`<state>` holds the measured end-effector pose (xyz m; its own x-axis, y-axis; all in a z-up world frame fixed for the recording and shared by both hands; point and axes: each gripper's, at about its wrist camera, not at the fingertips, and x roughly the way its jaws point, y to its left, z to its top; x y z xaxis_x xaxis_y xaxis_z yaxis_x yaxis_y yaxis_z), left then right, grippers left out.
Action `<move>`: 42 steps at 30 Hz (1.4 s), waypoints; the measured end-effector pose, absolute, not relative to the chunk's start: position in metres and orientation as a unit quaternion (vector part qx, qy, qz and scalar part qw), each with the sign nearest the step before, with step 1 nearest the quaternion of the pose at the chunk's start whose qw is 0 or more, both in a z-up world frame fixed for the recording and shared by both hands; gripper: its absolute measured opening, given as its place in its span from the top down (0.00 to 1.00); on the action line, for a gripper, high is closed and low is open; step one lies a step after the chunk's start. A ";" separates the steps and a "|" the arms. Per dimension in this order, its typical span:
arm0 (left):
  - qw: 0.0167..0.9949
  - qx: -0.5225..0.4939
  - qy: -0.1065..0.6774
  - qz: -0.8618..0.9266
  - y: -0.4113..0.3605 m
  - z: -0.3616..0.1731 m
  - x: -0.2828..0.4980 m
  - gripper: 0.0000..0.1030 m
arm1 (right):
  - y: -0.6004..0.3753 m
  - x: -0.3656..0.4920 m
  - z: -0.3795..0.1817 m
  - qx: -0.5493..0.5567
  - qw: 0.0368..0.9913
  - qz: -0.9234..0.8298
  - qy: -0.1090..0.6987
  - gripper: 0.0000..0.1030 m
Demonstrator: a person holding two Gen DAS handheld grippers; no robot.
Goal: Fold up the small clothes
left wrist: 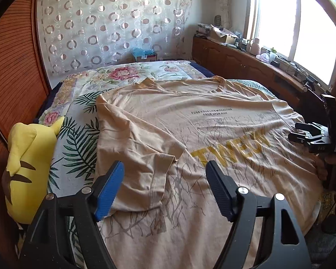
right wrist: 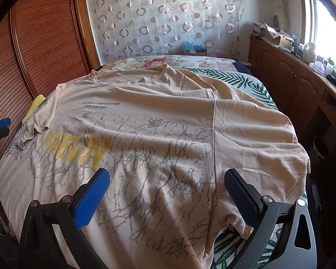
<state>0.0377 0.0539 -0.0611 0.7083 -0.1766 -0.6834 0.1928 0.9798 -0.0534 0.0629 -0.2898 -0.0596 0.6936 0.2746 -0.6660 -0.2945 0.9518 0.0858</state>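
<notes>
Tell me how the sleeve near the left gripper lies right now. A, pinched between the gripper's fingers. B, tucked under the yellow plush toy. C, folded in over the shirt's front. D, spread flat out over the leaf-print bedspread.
C: the sleeve lies doubled over the T-shirt front, and the open left gripper holds nothing.

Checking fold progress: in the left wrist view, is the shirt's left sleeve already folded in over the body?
Yes: the sleeve lies folded inward over the beige T-shirt, its cuff beside the yellow lettering.
</notes>
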 end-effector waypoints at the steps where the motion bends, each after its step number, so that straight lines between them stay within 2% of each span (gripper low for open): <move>1: 0.924 0.011 0.370 -0.098 0.053 -0.063 0.040 0.26 | -0.290 0.063 -0.060 -0.014 0.920 0.155 0.359 0.01; 11: 0.924 0.008 0.369 -0.097 0.036 -0.065 0.049 0.26 | -0.289 0.063 -0.060 -0.018 0.919 0.159 0.360 0.01; 19: 0.919 0.018 0.378 -0.106 0.017 -0.071 0.057 0.26 | -0.309 0.053 -0.042 -0.021 0.933 0.142 0.331 0.07; 22: 0.912 0.027 0.393 -0.112 0.008 -0.082 0.068 0.26 | -0.330 0.055 -0.037 -0.022 0.937 0.123 0.326 0.11; 25: 0.905 0.034 0.409 -0.113 0.002 -0.094 0.080 0.26 | -0.351 0.060 -0.037 -0.025 0.938 0.103 0.329 0.20; 27: 0.899 0.041 0.422 -0.111 -0.001 -0.103 0.089 0.26 | -0.363 0.064 -0.038 -0.025 0.937 0.094 0.335 0.34; 29: 0.894 0.048 0.434 -0.104 -0.003 -0.111 0.096 0.26 | -0.376 0.070 -0.041 -0.018 0.935 0.085 0.343 0.42; 42: 0.898 0.062 0.423 -0.099 -0.012 -0.113 0.100 0.19 | -0.415 0.087 -0.058 0.003 0.922 0.035 0.386 0.43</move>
